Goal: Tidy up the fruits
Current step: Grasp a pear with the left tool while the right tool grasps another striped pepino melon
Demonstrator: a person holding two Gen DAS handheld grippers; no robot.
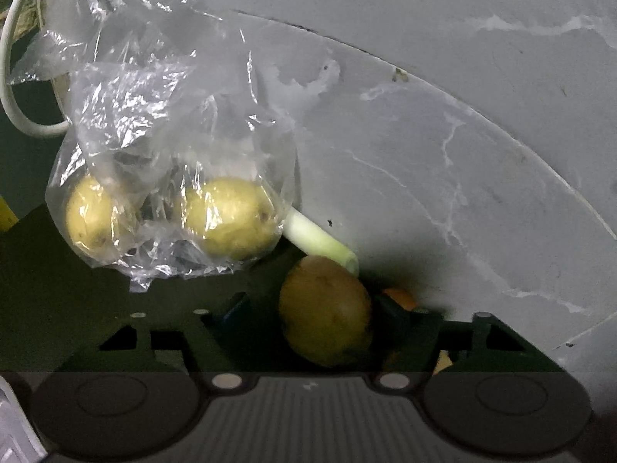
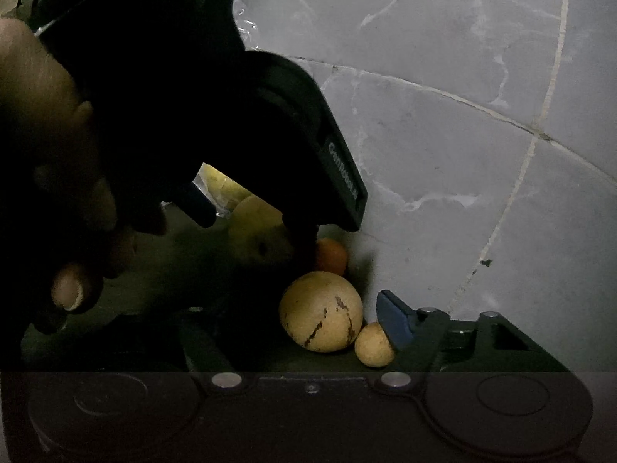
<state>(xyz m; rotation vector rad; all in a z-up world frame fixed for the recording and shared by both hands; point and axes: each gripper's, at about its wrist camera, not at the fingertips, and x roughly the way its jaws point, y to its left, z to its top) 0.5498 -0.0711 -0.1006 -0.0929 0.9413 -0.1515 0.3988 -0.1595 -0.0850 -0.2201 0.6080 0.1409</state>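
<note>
Gripping a round brownish-yellow fruit (image 1: 326,310), the left tongs (image 1: 320,316) stand closed partway around it, the fruit filling the gap between the two dark fingers; just behind the right finger a small orange fruit (image 1: 401,295) peeks out in shadow; a pale green stalk (image 1: 320,237) runs from behind the held fruit up and left to a crumpled clear plastic bag (image 1: 162,123); inside the bag lie two yellow-green round fruits, one at the left (image 1: 92,218) and one at the right (image 1: 231,218), pressed against the film; the bag and fruits lie on a dark green desk (image 1: 38,270), beside a grey marbled tile wall (image 1: 462,135); a white cable (image 1: 11,88) loops at the far left edge.

In the right wrist view the right tongs (image 2: 293,332) stand wide apart, holding nothing; the blue tip of the right finger (image 2: 393,320) shows clearly, while the left one is lost in darkness; a tan round fruit with dark cracked streaks (image 2: 322,312) sits between them on the desk, and a smaller tan round fruit (image 2: 372,345) lies touching the blue tip; behind these, the orange fruit sits in the corner by the wall; the left tongs' black body fills the upper left, held by a person's hand (image 2: 50,154), whose thumbnail shows low at the left.
</note>
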